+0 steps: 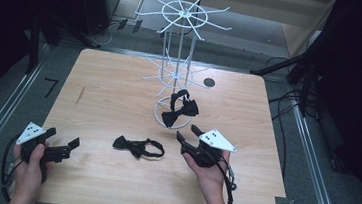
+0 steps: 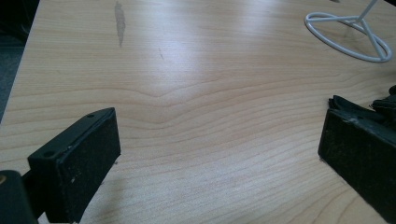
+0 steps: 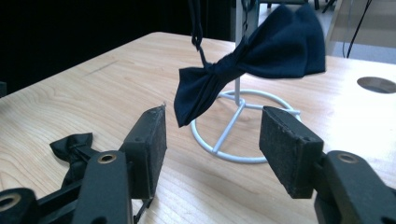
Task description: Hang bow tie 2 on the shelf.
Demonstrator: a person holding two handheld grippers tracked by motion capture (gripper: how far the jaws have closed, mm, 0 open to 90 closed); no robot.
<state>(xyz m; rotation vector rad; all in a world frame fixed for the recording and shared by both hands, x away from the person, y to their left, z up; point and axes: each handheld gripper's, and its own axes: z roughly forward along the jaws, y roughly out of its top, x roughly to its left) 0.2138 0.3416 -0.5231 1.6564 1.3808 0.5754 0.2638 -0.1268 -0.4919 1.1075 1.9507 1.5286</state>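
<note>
Black fabric, matte, two bow ties. First bow tie point(image 1: 180, 111): hung by its neck strap from a lower arm of the white wire rack point(image 1: 180, 41), tilted, lower wing toward the near left, upper wing toward the far right, suspended above the rack's ring base point(image 3: 243, 135) and clear of it in the right gripper view point(image 3: 252, 58). Wings smooth, pinched at a central knot. Second bow tie point(image 1: 137, 146): flat on the counter point(image 1: 119, 91), near the front centre, between the two grippers, strap looped out to its right side. Wings slightly crumpled in the right gripper view point(image 3: 72, 147).

Light wood grain on the counter, rounded corners, small dark round hole point(image 1: 209, 82) just right of the rack. Short dark scuff point(image 2: 120, 21) on the left part of the surface.

Left gripper point(image 1: 61, 147): held in the left hand point(image 1: 29, 165) at the near left corner of the counter, pointed right toward the flat bow tie, well apart from it. Jaws spread wide, nothing between them but bare wood in the left gripper view point(image 2: 219, 149).

Right gripper point(image 1: 188, 133): held in the right hand point(image 1: 207, 172) just right of the flat bow tie, pointed toward the rack base and the hanging bow tie, near but not touching. Jaws spread wide, nothing gripped point(image 3: 212, 140). Grey three-cornered plate on top of each gripper.
</note>
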